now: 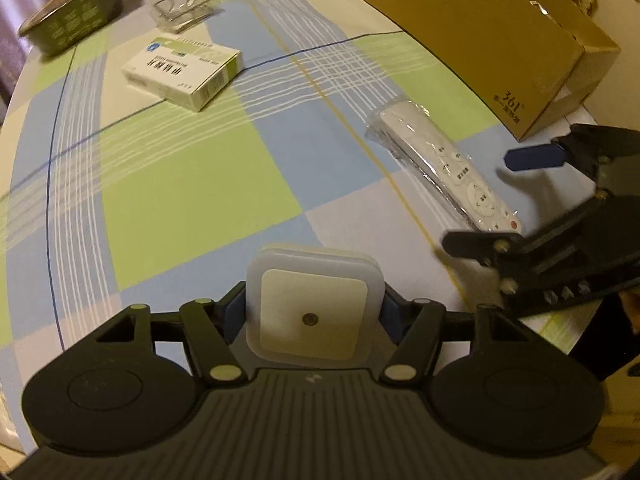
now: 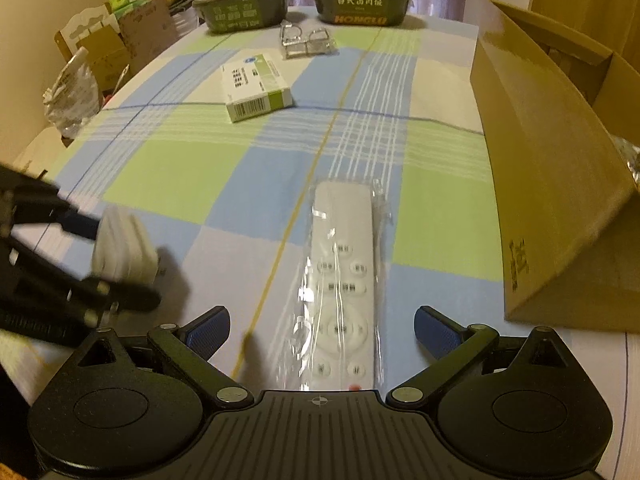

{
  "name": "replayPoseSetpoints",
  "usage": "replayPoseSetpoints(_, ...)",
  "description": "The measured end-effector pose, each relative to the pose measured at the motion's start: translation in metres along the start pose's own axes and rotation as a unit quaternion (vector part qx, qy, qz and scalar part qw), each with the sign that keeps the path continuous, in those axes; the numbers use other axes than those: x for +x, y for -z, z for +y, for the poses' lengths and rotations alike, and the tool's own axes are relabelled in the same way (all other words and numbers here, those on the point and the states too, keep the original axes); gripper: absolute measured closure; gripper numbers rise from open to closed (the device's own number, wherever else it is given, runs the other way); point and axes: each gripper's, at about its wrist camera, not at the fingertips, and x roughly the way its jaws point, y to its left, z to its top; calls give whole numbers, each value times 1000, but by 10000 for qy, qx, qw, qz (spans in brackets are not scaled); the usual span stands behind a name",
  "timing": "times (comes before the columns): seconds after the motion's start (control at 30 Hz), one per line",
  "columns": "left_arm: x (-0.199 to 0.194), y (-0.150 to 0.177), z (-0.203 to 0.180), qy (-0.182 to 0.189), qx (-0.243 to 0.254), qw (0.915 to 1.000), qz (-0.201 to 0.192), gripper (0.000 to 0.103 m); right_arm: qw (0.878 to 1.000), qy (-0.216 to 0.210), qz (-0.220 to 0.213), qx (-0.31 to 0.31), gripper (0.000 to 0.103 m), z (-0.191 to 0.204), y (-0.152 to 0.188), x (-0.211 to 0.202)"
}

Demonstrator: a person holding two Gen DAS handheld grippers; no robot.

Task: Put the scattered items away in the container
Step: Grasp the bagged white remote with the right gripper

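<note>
My left gripper (image 1: 314, 312) is shut on a white square night light (image 1: 314, 304), held just above the checked tablecloth; the right wrist view shows the same light (image 2: 122, 244) at the left. A white remote control in a clear plastic sleeve (image 2: 344, 264) lies flat on the cloth. My right gripper (image 2: 322, 330) is open, its blue pads either side of the remote's near end without touching it. The open brown cardboard box (image 2: 540, 184) stands to the right. A white and green medicine box (image 2: 256, 88) and a clear plastic packet (image 2: 306, 42) lie farther back.
Two dark instant-food bowls (image 2: 244, 4) (image 2: 360, 0) stand at the table's far edge. Cardboard boxes and bags (image 2: 100, 52) are piled beyond the left edge of the table. The cardboard box's tall flap (image 1: 472, 40) faces the remote.
</note>
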Motion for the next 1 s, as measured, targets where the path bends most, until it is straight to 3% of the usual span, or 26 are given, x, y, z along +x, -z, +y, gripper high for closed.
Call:
replayPoseSetpoints(0.23, -2, 8, 0, -84, -164, 9998, -25, 41, 9999, 131, 37, -96, 0, -2, -11, 22)
replayPoseSetpoints(0.33, -1, 9, -1, -123, -169, 9998, -54, 41, 9998, 130, 81, -102, 18, -3, -13, 27)
replayPoseSetpoints(0.43, -1, 9, -2, -142, -181, 9997, -73, 41, 9997, 180, 38, -149, 20, -2, -12, 28)
replayPoseSetpoints(0.53, -1, 9, -2, -162, -178, 9997, -83, 41, 9995, 245, -76, -210, 58, 1, -11, 23)
replayPoseSetpoints(0.57, -1, 10, -2, -170, -170, 9997, -85, 41, 9995, 229, -66, -195, 62, 1, -12, 21)
replayPoseSetpoints(1.0, -14, 17, -7, -296, -208, 9992, -160, 41, 9998, 197, -41, -51, 62, 3, -3, -7)
